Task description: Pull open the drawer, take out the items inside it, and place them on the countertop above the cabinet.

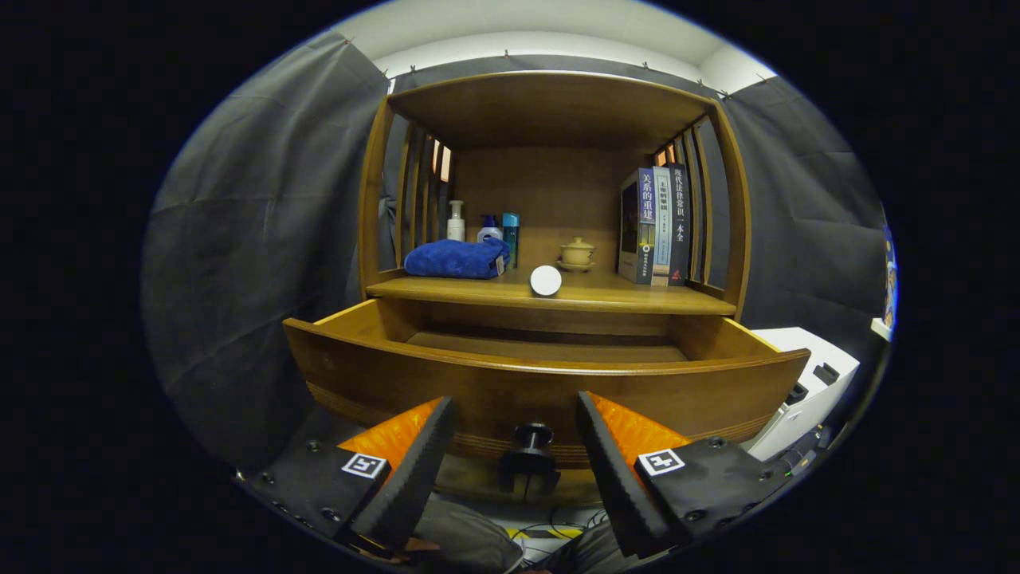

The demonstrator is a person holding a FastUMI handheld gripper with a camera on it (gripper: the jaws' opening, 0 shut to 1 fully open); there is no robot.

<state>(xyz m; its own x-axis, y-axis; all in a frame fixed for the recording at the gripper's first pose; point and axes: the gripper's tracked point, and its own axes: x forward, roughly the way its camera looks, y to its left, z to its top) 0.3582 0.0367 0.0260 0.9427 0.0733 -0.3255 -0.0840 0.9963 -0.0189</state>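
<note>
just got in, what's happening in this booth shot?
A person's handheld gripper faces a wooden cabinet. Its drawer is pulled out; the fingers are spread apart with the drawer knob in the gap between them, neither finger touching it. What lies in the drawer is hidden by its front panel. On the countertop above sit a blue towel, bottles, a small white round object, a lidded cup and books.

on countertop [550, 296] above open drawer [542, 375]: 1 blue towel [456, 259], 3 bottles [484, 227] behind towel, 1 white round item [546, 281], 1 lidded cup [576, 253], 3 books [657, 226]. 1 knob [531, 438] on drawer, between spread fingers of gripper [514, 414].
</note>
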